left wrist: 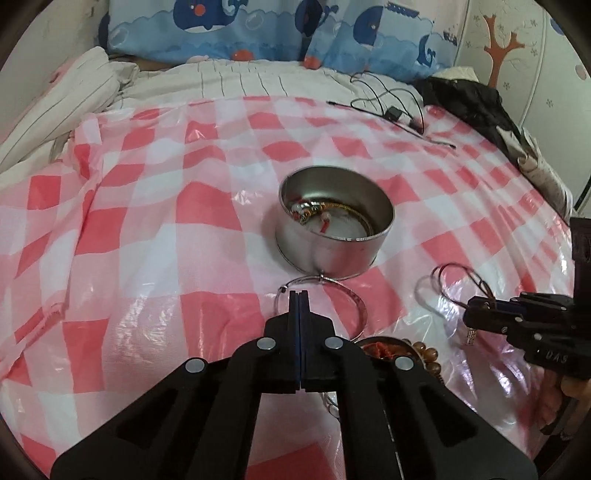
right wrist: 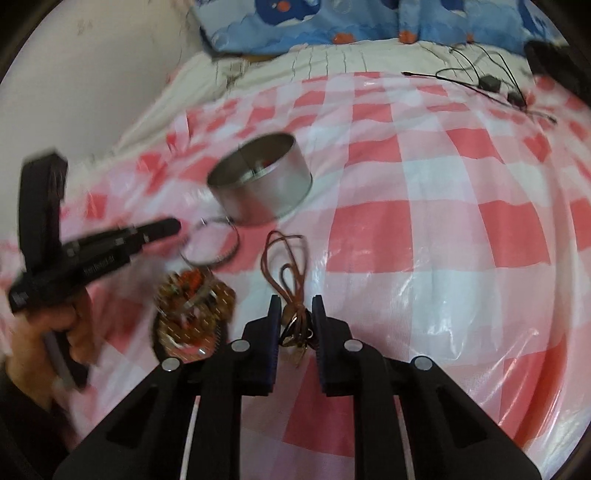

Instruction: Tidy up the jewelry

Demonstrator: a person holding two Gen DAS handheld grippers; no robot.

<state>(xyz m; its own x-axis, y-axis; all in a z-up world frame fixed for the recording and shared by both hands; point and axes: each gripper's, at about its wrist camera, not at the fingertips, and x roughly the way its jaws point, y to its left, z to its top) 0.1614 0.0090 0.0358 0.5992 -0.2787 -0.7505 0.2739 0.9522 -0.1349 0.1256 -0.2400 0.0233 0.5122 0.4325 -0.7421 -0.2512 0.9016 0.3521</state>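
Note:
A round metal tin (left wrist: 334,221) sits on the red-checked cloth and holds a beaded bracelet (left wrist: 314,210); it shows blurred in the right wrist view (right wrist: 262,181). A silver bangle (left wrist: 356,301) lies just in front of it. My left gripper (left wrist: 299,295) is shut and empty, its tips over the bangle's near-left rim. A brown cord necklace (right wrist: 286,266) lies looped on the cloth. My right gripper (right wrist: 295,306) is open with the necklace's clasp end between its fingers; it also shows in the left wrist view (left wrist: 476,314). A pile of brown beads (right wrist: 192,306) lies left of it.
Black cables and a small adapter (left wrist: 391,110) lie at the cloth's far right. A dark garment (left wrist: 476,99) sits at the far right edge. Striped bedding (left wrist: 92,85) and a whale-print pillow (left wrist: 258,29) lie beyond the cloth.

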